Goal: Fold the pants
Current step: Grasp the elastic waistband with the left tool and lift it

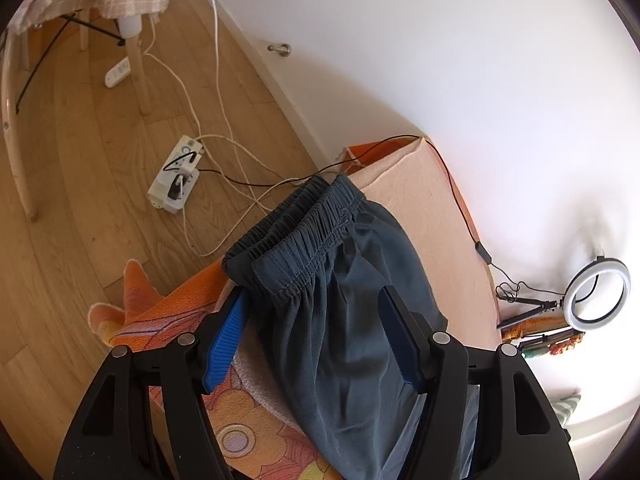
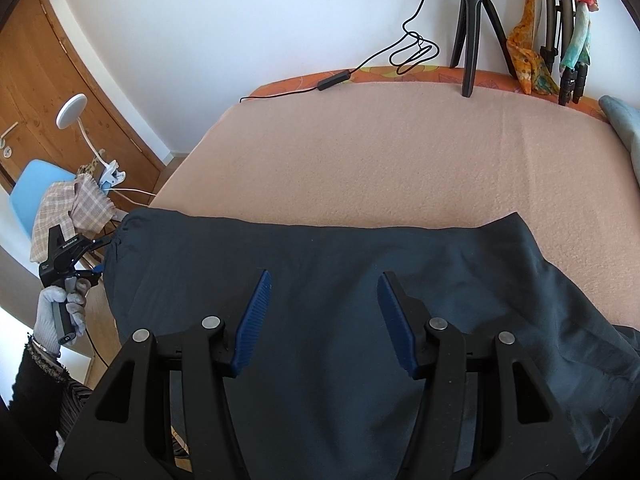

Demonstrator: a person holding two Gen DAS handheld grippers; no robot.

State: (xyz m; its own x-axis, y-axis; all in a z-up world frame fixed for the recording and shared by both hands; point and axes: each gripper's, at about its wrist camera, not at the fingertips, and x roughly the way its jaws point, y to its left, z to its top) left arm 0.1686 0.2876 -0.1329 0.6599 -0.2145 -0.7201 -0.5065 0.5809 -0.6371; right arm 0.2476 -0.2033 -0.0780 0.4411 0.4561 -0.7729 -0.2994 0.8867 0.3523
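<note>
Dark grey-blue pants (image 2: 320,248) lie spread across the near part of a peach-covered bed (image 2: 380,152). Their gathered elastic waistband (image 1: 304,224) sits at the bed's corner, above the wooden floor. My left gripper (image 1: 314,294) is open and straddles the cloth just behind the waistband; its left pad (image 1: 228,336) is beside the waistband's corner. My right gripper (image 2: 324,275) hovers open over the middle of the pants, nothing pinched between its blue pads (image 2: 254,312). The right wrist view also shows the left gripper (image 2: 105,254) at the pants' left end, held in a gloved hand (image 2: 60,312).
A power strip (image 1: 176,176) with white and black cables lies on the floor beside the bed. A ring light (image 1: 600,292) and a tripod (image 2: 472,20) stand by the wall on the bed's far side. A chair with checked cloth (image 2: 76,208) is at the left.
</note>
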